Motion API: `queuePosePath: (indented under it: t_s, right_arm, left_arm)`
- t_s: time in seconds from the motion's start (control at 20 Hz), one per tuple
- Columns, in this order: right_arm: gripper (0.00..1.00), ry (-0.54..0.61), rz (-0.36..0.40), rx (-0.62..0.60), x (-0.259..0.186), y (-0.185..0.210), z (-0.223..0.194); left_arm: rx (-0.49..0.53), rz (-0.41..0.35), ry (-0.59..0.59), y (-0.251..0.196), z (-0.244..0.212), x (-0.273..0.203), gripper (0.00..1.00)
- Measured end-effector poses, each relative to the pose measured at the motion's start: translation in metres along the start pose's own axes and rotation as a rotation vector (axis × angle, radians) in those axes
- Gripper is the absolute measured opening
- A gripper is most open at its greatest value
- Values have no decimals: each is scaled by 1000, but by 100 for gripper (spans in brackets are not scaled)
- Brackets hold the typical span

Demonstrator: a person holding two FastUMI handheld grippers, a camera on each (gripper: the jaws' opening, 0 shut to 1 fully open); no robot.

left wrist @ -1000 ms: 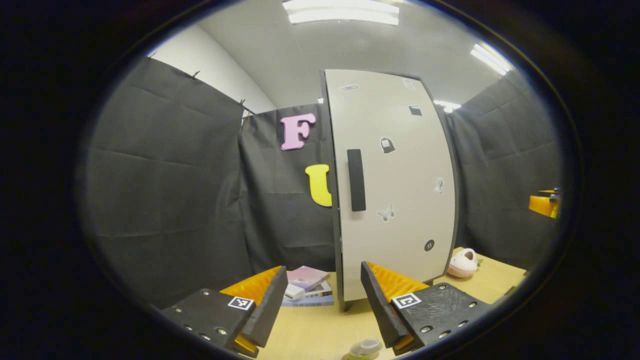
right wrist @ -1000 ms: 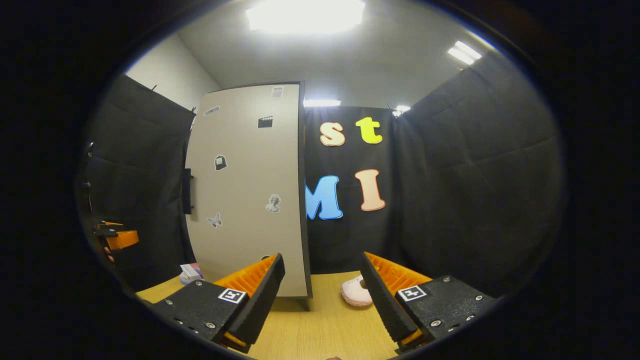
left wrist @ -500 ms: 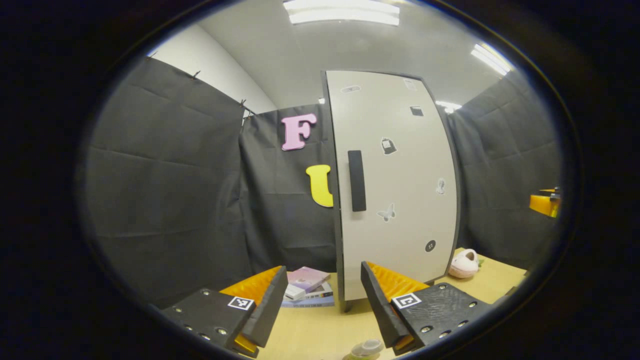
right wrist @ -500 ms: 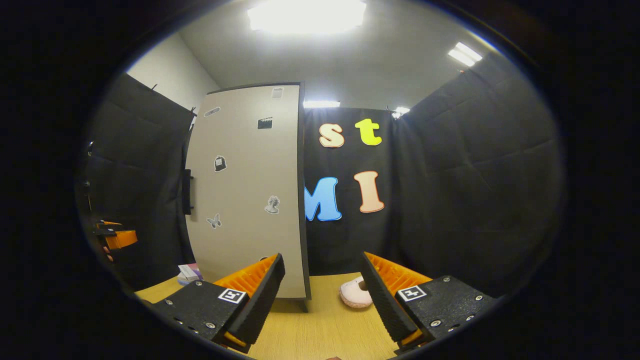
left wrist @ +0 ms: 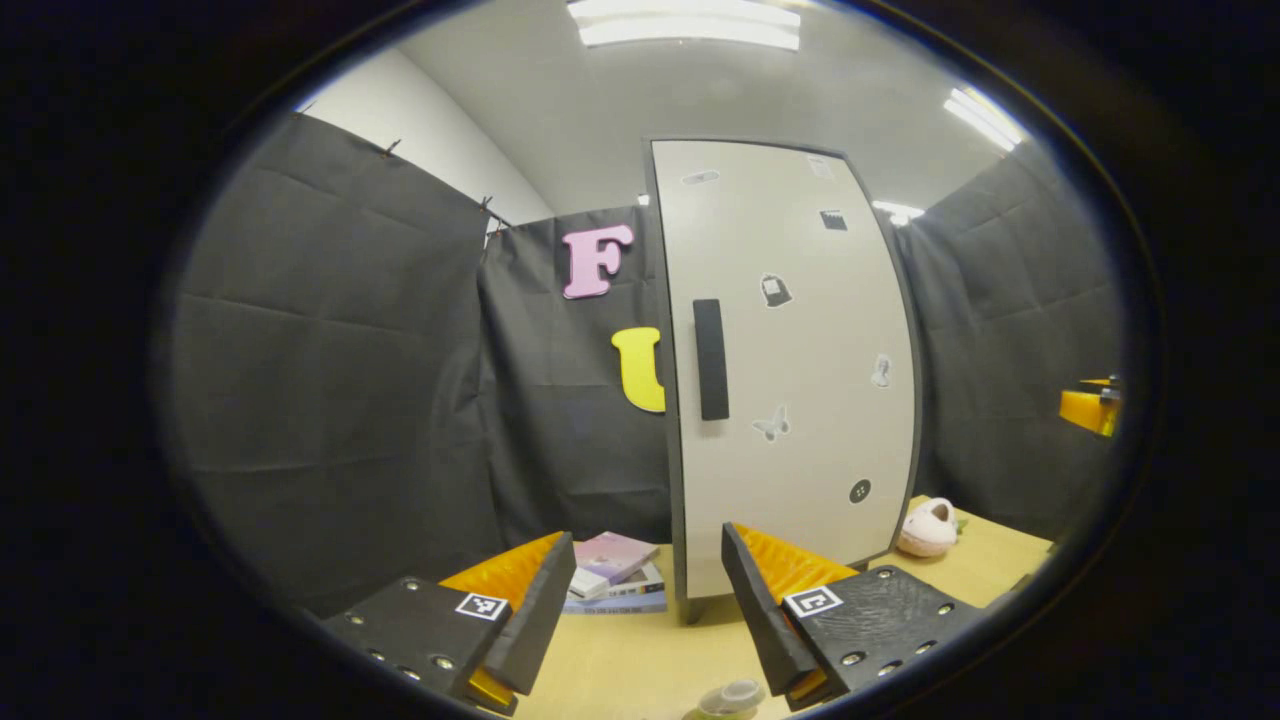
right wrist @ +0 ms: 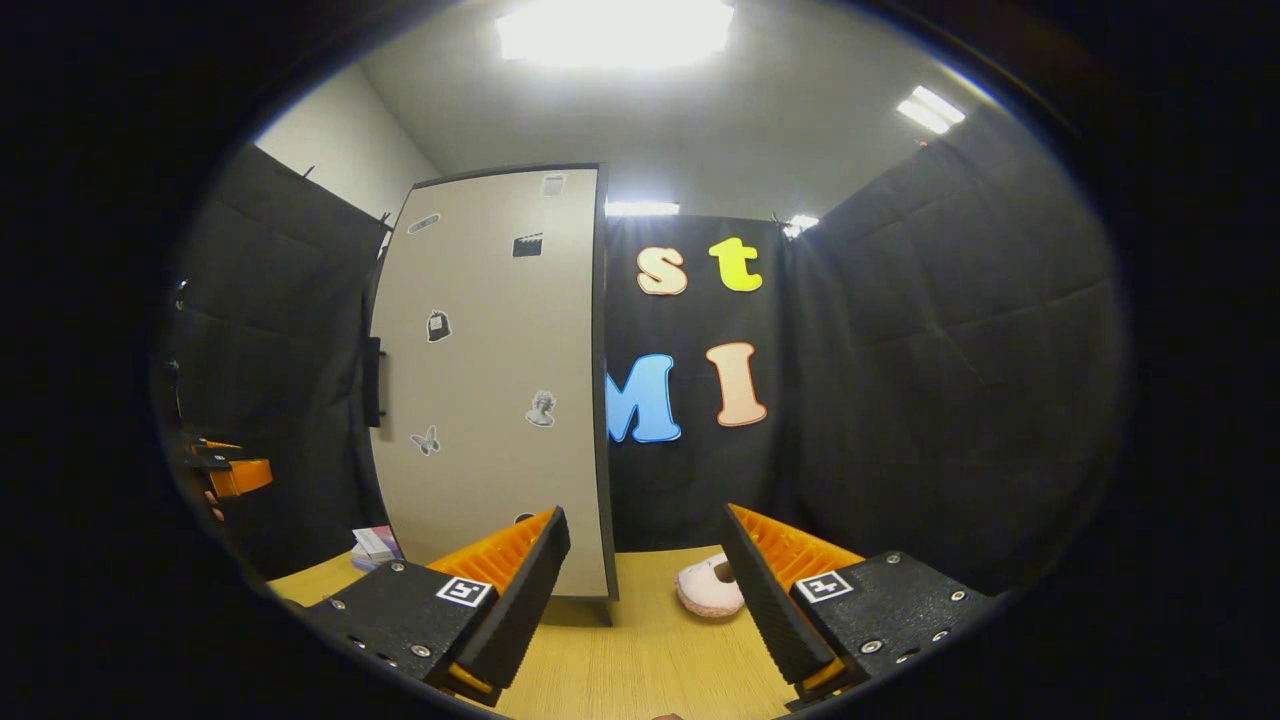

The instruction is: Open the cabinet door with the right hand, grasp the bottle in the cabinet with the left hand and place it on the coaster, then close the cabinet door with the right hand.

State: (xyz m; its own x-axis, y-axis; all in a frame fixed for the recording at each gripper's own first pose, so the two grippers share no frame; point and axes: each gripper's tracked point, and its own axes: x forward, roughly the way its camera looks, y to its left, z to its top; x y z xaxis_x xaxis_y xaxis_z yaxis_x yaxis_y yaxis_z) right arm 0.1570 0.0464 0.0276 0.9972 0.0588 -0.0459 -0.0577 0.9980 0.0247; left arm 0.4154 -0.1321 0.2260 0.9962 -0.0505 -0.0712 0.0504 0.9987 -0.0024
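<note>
Black cloth walls close the booth on all sides, with a light wooden table (left wrist: 640, 665) below and strip lights on the ceiling. Cabinet (left wrist: 790, 360) stands upright on the table, tall and pale with dark edging; its door is shut, so the inside is hidden and the bottle can't be located. Door handle (left wrist: 710, 358) is a dark vertical bar near the door's left edge in the left gripper view; small stickers are scattered over the door face.

Left gripper (left wrist: 648, 600): jaws wide apart, nothing between them, touching nothing, held above the table in front of the cabinet's lower left corner. Between and beyond its fingers, a stack of books (left wrist: 618, 572) lies flat on the table just left of the cabinet base. A small clear round thing (left wrist: 730, 695) sits on the table at the bottom edge, near the right finger; can't tell what it is. Pink slipper (left wrist: 927, 526) rests on the table to the right of the cabinet.

Right gripper (right wrist: 645, 590): jaws also wide apart, empty, no contact, facing the cabinet's right edge. Cabinet (right wrist: 495, 380) fills the left half here, handle (right wrist: 373, 381) seen edge-on at its far left side. Slipper (right wrist: 709, 588) lies on the table between the fingers, farther off. Left gripper (right wrist: 230, 472) appears far off at the left edge.
</note>
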Motion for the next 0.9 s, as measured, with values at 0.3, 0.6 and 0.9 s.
queuePosePath:
  t_s: [0.3, 0.6, 0.9]
  right_arm:
    - [94, -4, -5, 4, -2, -1, 0]
    - [94, -11, -7, 5, -6, -1, 3]
    - [94, -16, -4, 1, -10, 3, 5]
  left_arm:
    - [4, -5, -2, -1, 1, 0, 84]
    - [6, -10, -4, -1, 2, -4, 84]
    - [1, -14, -7, -1, 4, -6, 84]
